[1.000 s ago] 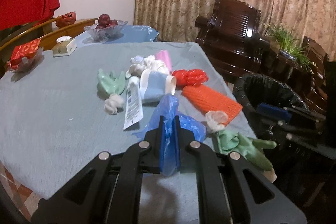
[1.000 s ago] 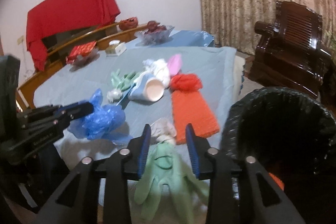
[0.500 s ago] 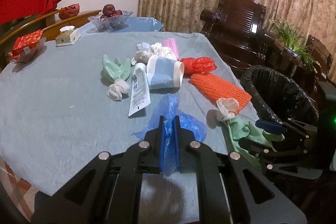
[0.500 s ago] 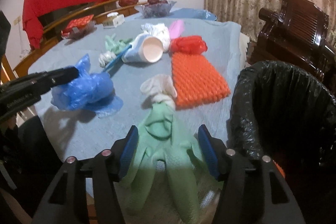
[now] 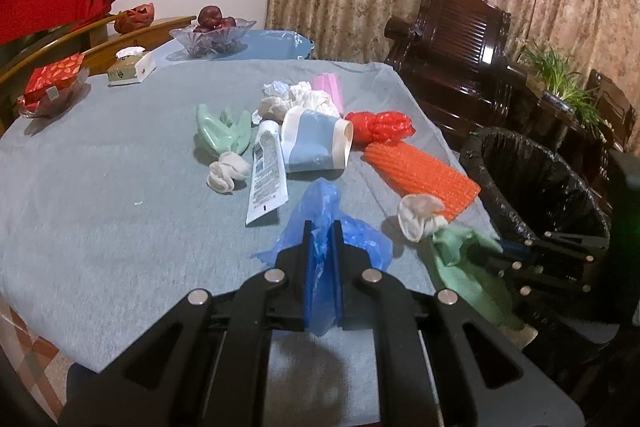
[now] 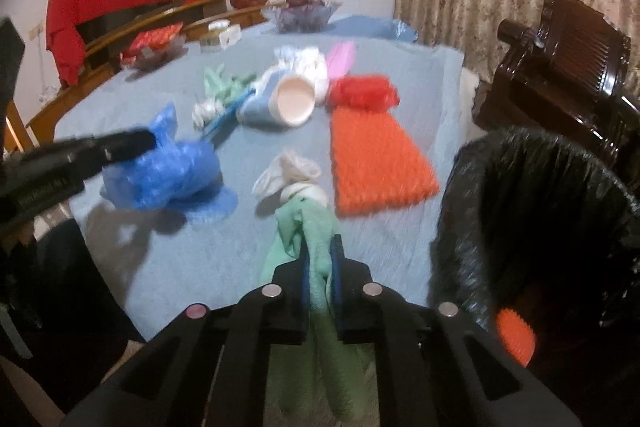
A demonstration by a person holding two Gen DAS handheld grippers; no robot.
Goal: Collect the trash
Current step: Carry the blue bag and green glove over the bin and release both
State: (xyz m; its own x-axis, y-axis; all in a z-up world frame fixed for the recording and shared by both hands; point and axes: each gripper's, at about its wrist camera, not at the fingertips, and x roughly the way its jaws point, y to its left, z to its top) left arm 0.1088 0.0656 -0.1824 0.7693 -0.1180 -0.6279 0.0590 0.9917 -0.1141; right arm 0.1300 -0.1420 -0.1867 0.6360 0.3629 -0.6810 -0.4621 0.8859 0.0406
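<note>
My left gripper (image 5: 322, 223) is shut on a crumpled blue plastic bag (image 5: 320, 203) near the front of the grey table (image 5: 100, 187). My right gripper (image 6: 320, 241) has its jaws closing tight on a green rubber glove (image 6: 304, 223) at the table's right edge, beside the black-lined trash bin (image 6: 540, 207). The glove's white cuff (image 6: 292, 175) lies on the cloth, and its fingers hang below the jaws. More trash lies beyond: an orange mesh sleeve (image 5: 420, 175), a red bag (image 5: 380, 127), a paper cup (image 5: 316, 143), a tube (image 5: 266, 175) and a second green glove (image 5: 222, 133).
A glass fruit bowl (image 5: 212, 35), a tissue box (image 5: 132, 67) and a dish of red packets (image 5: 52, 87) stand at the far side. A dark wooden armchair (image 5: 460, 59) and a potted plant (image 5: 560, 75) stand behind the bin. An orange item (image 6: 514, 341) lies inside the bin.
My right gripper opened wide around the green glove, then shut on it. The left gripper has kept its hold on the blue bag and stayed put.
</note>
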